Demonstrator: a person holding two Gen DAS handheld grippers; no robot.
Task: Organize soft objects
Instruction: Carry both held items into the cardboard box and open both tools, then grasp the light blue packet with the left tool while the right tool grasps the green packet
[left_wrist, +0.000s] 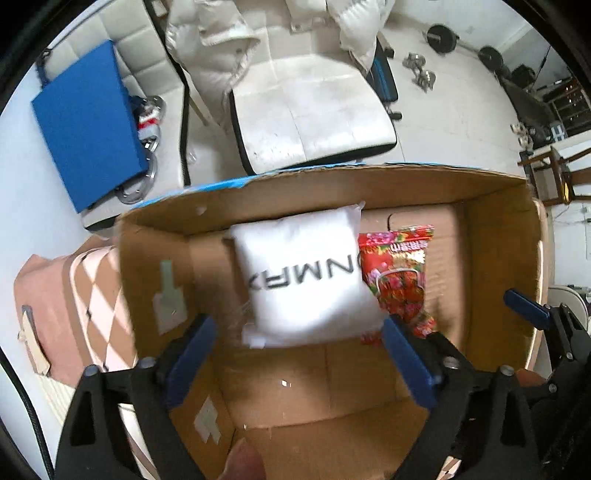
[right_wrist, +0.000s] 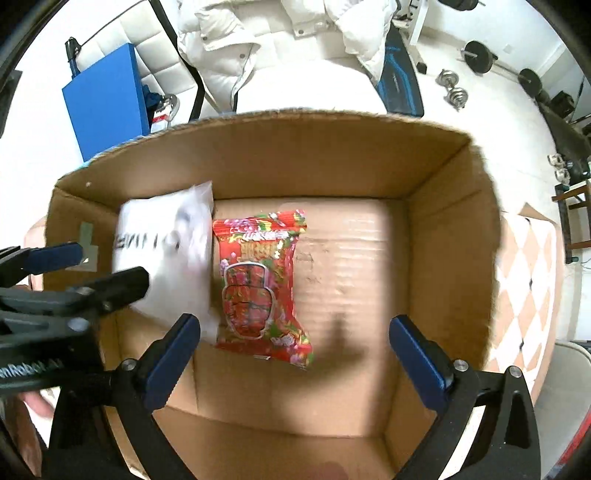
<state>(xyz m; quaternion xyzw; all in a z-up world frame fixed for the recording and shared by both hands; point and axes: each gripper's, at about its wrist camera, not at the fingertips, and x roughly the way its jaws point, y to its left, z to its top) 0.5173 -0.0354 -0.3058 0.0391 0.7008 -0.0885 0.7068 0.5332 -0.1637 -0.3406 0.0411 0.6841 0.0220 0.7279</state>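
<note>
An open cardboard box (left_wrist: 495, 258) (right_wrist: 443, 229) holds a white soft pack with black letters (left_wrist: 306, 280) (right_wrist: 166, 254) and a red flowered packet (left_wrist: 400, 280) (right_wrist: 262, 280) lying side by side on its floor. My left gripper (left_wrist: 299, 350) is open above the box, its blue pads wide apart just below the white pack, not touching it. It also shows in the right wrist view (right_wrist: 92, 266) at the left. My right gripper (right_wrist: 295, 354) is open and empty over the box's middle. One of its fingers (left_wrist: 524, 306) shows at the right of the left wrist view.
A pink and white checked cloth (left_wrist: 74, 302) (right_wrist: 524, 280) lies under the box. Beyond it stand a white padded chair (left_wrist: 314, 118) with a white puffy jacket (left_wrist: 214, 40) (right_wrist: 229, 40), a blue panel (left_wrist: 88, 118) (right_wrist: 107, 110), and dumbbells (right_wrist: 452, 88) on the floor.
</note>
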